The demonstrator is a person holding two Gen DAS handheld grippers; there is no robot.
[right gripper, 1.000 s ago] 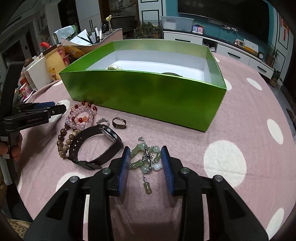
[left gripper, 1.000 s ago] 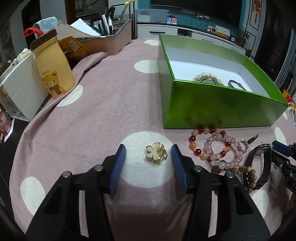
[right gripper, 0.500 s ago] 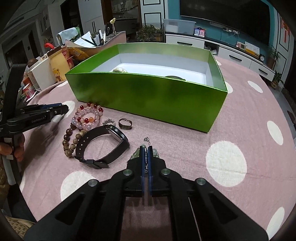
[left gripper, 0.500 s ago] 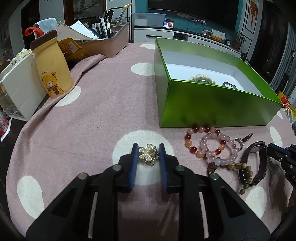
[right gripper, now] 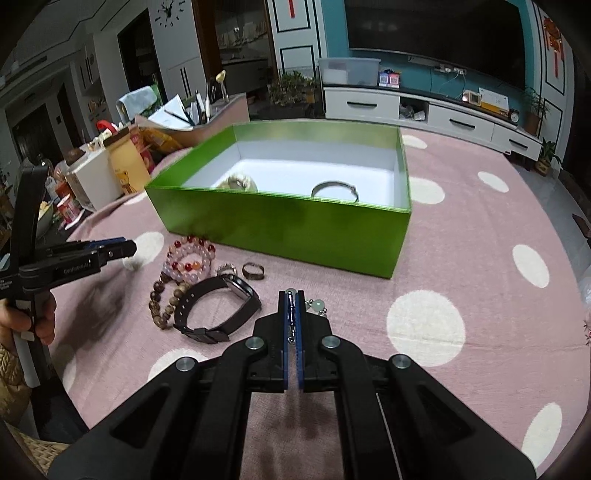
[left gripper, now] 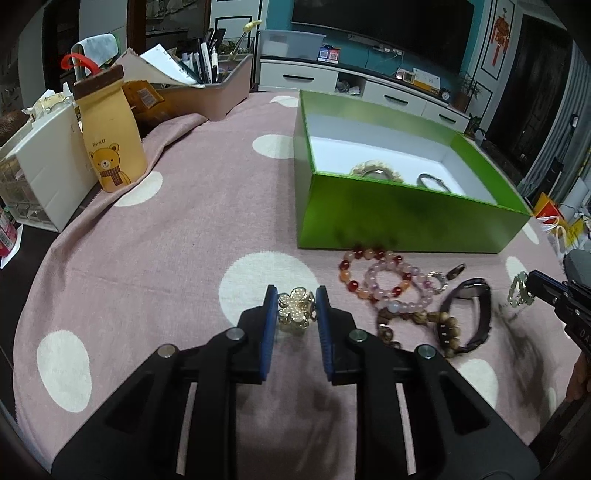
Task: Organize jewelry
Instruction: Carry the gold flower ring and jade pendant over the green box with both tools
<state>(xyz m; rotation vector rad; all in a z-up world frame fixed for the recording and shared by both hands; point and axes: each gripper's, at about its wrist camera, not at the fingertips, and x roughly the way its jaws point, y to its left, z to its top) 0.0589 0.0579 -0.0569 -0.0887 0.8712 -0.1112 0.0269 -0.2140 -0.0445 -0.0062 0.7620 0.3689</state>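
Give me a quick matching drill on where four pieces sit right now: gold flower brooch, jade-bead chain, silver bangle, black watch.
1. gold flower brooch
2. jade-bead chain
3. silver bangle
4. black watch

A. inside the green box
B. loose on the cloth
C. between the left gripper pads
D. pinched in the right gripper

Pairs: 1-C, 2-D, 3-A, 4-B

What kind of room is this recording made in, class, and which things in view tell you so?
Most likely a home living room: a large TV hangs on a teal wall over a white cabinet with drawers, and a polka-dot tablecloth covers the table with the green box.
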